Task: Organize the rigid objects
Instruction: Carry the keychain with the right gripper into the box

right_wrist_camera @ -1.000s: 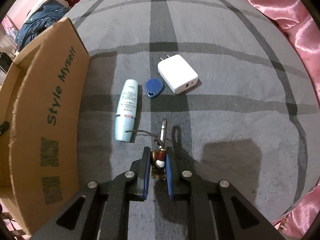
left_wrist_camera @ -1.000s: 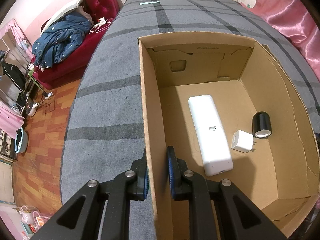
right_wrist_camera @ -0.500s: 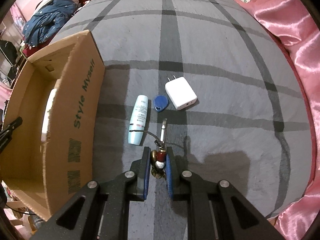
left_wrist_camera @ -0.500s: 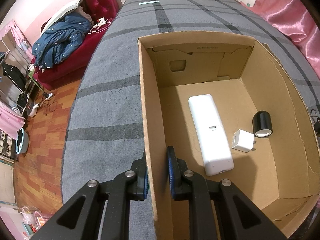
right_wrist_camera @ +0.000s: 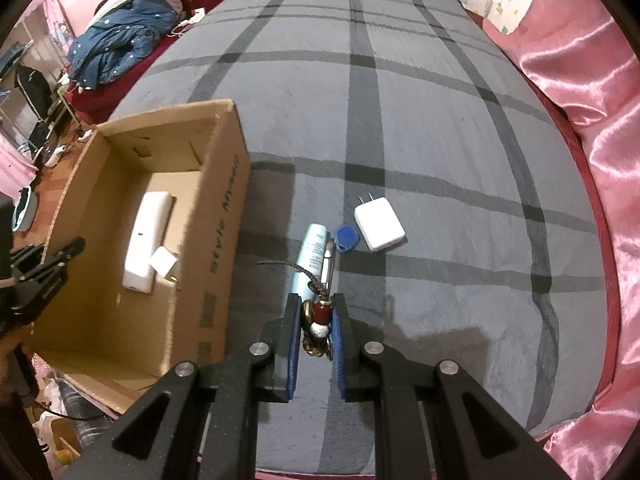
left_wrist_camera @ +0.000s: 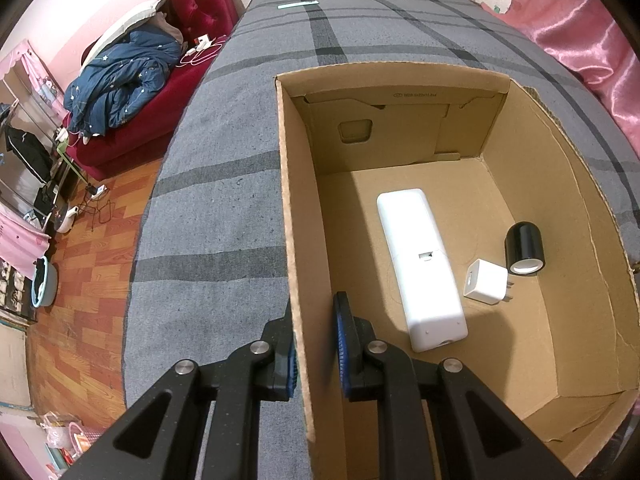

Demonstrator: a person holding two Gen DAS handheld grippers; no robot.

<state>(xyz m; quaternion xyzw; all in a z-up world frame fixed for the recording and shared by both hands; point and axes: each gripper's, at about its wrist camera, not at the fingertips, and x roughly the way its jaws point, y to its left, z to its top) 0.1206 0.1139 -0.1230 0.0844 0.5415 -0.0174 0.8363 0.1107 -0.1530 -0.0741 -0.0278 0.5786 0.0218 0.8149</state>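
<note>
My left gripper [left_wrist_camera: 314, 334] is shut on the left wall of the open cardboard box [left_wrist_camera: 298, 208]. Inside the box lie a long white remote-like block [left_wrist_camera: 420, 268], a small white plug cube [left_wrist_camera: 486, 282] and a black cylinder [left_wrist_camera: 524, 248]. My right gripper [right_wrist_camera: 317, 322] is shut on a keychain with red and white beads [right_wrist_camera: 320, 318], held above the grey plaid bed. Its key and cord hang out in front. Below it on the bed lie a light blue tube [right_wrist_camera: 310, 254], a blue key fob [right_wrist_camera: 344, 236] and a white charger [right_wrist_camera: 379, 224]. The box [right_wrist_camera: 224, 216] stands to the left.
The grey plaid bedcover [right_wrist_camera: 400, 120] stretches far ahead. Pink satin fabric [right_wrist_camera: 592, 80] lines the right side. A red sofa with a blue jacket [left_wrist_camera: 120, 80] stands left of the bed, over a wooden floor [left_wrist_camera: 80, 280].
My right gripper has risen and pulled back with the keychain, lifting it off the bed, so the box interior now shows. My left gripper has not moved.
</note>
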